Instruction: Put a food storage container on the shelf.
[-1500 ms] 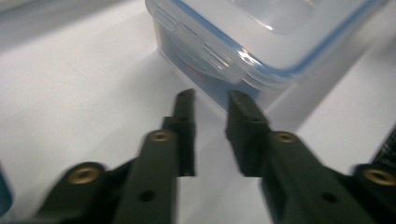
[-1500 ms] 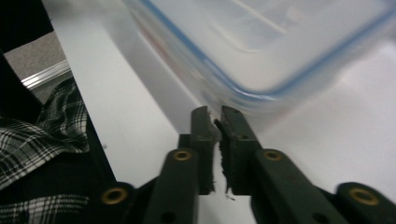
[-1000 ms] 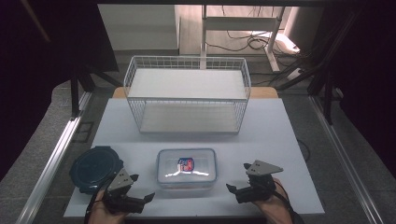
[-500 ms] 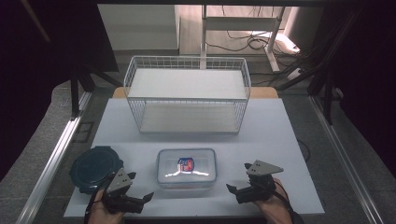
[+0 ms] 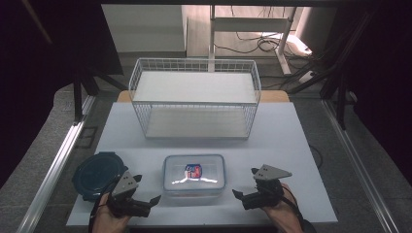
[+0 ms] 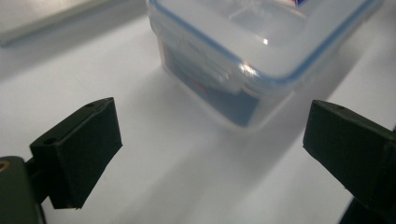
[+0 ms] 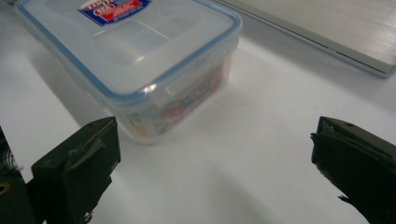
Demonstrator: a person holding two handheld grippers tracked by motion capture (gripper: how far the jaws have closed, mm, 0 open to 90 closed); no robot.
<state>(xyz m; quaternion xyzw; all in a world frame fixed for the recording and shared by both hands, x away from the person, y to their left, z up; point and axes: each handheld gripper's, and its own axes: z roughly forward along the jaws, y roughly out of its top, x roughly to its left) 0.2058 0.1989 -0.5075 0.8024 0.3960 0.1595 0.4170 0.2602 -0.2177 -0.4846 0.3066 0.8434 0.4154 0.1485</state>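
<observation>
A clear lidded plastic box (image 5: 194, 174) with a blue seal and a red-blue label sits at the front middle of the white table (image 5: 291, 145). My left gripper (image 5: 148, 194) rests at the box's front left, open and empty, pointing toward its corner (image 6: 252, 79). On the other side my right gripper (image 5: 245, 187) stands open, with nothing between its jaws, aimed at the box's near right corner (image 7: 154, 98). Neither one touches the box.
A dark round lidded container (image 5: 97, 174) lies at the front left, just behind my left hand. A white wire basket (image 5: 194, 97) stands at the back middle of the table. Bare table surface lies between basket and box.
</observation>
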